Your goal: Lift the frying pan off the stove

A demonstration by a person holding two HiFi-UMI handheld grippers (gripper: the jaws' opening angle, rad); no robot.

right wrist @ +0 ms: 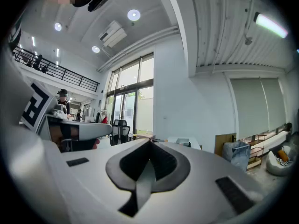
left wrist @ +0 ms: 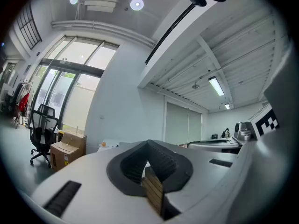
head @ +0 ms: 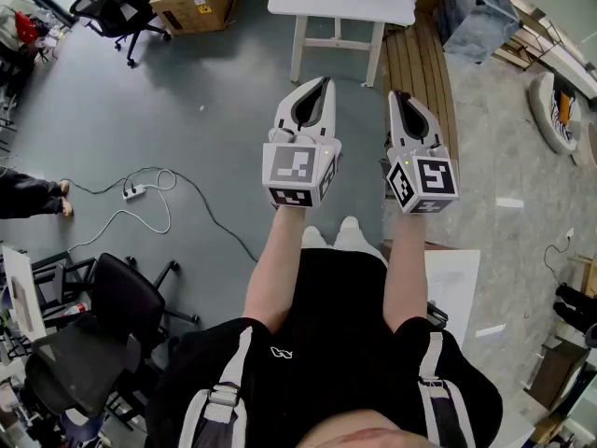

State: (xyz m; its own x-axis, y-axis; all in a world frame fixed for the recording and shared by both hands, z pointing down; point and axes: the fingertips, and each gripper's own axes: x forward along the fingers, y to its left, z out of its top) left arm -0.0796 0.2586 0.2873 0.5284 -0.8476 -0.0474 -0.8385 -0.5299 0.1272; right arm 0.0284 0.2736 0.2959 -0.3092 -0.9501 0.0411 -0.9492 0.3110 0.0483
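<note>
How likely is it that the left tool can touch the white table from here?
Probably not yet: the left tool, shut and empty, hangs over bare floor short of the white table. Nothing blocks the way ahead.

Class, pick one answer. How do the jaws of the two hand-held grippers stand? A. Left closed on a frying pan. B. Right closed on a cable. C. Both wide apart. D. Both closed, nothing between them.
D: the left hand-held gripper and the right hand-held gripper each show their jaws meeting at the tips, with nothing between.
</note>
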